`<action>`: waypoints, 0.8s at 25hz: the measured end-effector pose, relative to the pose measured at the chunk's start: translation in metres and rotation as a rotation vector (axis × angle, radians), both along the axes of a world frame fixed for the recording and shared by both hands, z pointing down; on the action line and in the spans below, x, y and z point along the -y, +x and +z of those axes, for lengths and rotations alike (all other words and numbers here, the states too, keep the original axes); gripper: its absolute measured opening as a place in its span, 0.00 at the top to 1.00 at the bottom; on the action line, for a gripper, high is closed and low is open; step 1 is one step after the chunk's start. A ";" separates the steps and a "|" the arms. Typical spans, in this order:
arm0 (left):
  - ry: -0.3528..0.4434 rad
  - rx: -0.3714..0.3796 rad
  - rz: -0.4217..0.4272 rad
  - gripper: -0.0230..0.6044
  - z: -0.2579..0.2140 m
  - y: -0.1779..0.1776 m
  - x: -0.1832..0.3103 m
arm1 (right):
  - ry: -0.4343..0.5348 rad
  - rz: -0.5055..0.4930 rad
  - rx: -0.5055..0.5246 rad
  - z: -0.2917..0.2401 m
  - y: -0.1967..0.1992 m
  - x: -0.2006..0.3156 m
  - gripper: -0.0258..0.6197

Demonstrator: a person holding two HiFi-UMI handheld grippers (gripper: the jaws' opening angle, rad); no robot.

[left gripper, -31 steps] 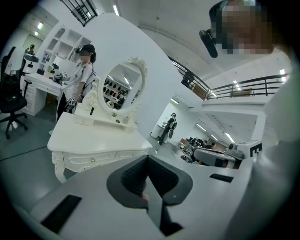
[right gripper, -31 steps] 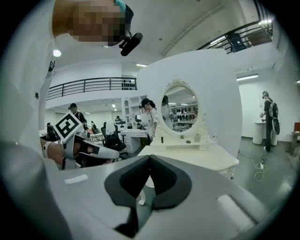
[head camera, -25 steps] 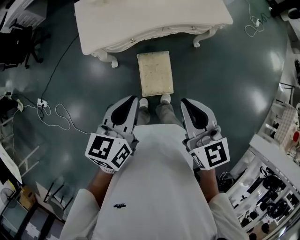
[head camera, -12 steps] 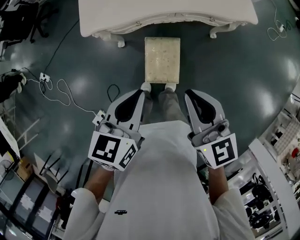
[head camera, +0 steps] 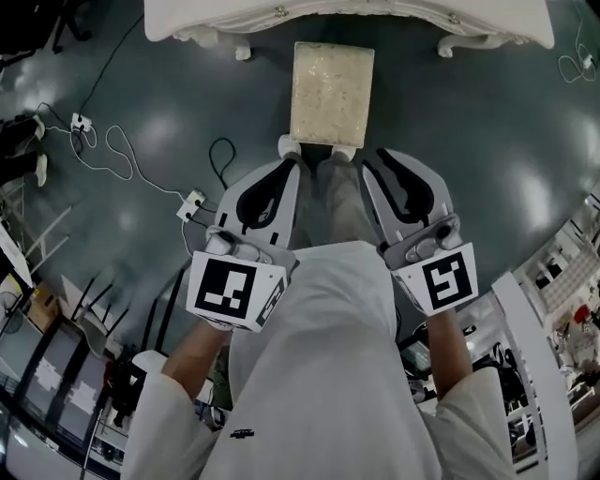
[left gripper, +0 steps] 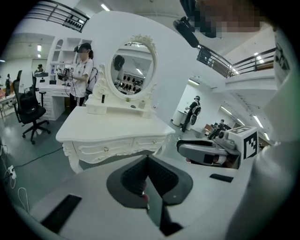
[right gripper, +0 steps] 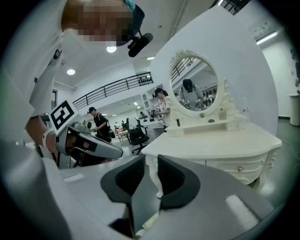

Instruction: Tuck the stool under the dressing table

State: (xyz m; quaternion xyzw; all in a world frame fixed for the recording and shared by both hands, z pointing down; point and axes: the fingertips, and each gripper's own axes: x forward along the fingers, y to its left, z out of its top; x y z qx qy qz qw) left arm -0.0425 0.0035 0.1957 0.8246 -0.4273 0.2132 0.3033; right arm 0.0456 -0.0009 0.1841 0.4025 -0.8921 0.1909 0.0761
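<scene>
While the stool [head camera: 332, 94] stands at upper centre, its far end at the front edge of the dressing table [head camera: 394, 21] and not yet beneath it, an even push on its near edge is advised, so that it is kept straight between the table legs [head camera: 243, 52]. Left tongs [head camera: 287, 165]: closed, empty. Right tongs [head camera: 372, 157]: jaws just opened slightly, nothing between. Both are placed just below the stool's near end, flanking it, apart from it.
</scene>
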 end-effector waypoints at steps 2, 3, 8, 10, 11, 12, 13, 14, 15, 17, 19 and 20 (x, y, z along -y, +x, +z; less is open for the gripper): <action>0.003 0.008 0.001 0.95 0.009 -0.001 0.004 | -0.009 -0.020 -0.018 0.020 -0.003 0.005 0.78; 0.006 0.011 0.003 0.95 0.014 -0.001 0.006 | -0.019 -0.020 -0.019 0.030 -0.003 0.008 0.77; -0.035 0.003 -0.010 0.95 0.049 0.001 0.002 | -0.090 -0.029 -0.008 0.077 0.003 0.007 0.71; -0.058 0.004 0.000 0.95 0.066 0.007 0.003 | -0.108 -0.020 -0.004 0.092 0.007 0.010 0.71; -0.074 0.005 0.009 0.95 0.076 0.010 0.002 | -0.116 -0.014 -0.002 0.100 0.008 0.012 0.70; -0.090 0.007 0.017 0.95 0.086 0.013 0.001 | -0.124 -0.008 0.000 0.108 0.008 0.013 0.68; -0.106 0.009 0.025 0.95 0.096 0.015 -0.002 | -0.135 -0.005 0.005 0.116 0.008 0.014 0.66; -0.122 0.012 0.031 0.95 0.105 0.017 -0.006 | -0.149 -0.003 0.010 0.125 0.007 0.014 0.64; -0.135 0.015 0.036 0.95 0.114 0.018 -0.010 | -0.162 -0.002 0.016 0.134 0.005 0.013 0.63; -0.149 0.024 0.042 0.95 0.131 0.019 -0.016 | -0.177 0.007 0.022 0.150 0.004 0.011 0.63; -0.158 0.028 0.028 0.95 0.150 0.016 -0.019 | -0.195 0.021 0.020 0.169 0.005 0.008 0.62; -0.166 0.025 0.012 0.95 0.159 0.014 -0.020 | -0.213 0.032 0.021 0.179 0.006 0.006 0.60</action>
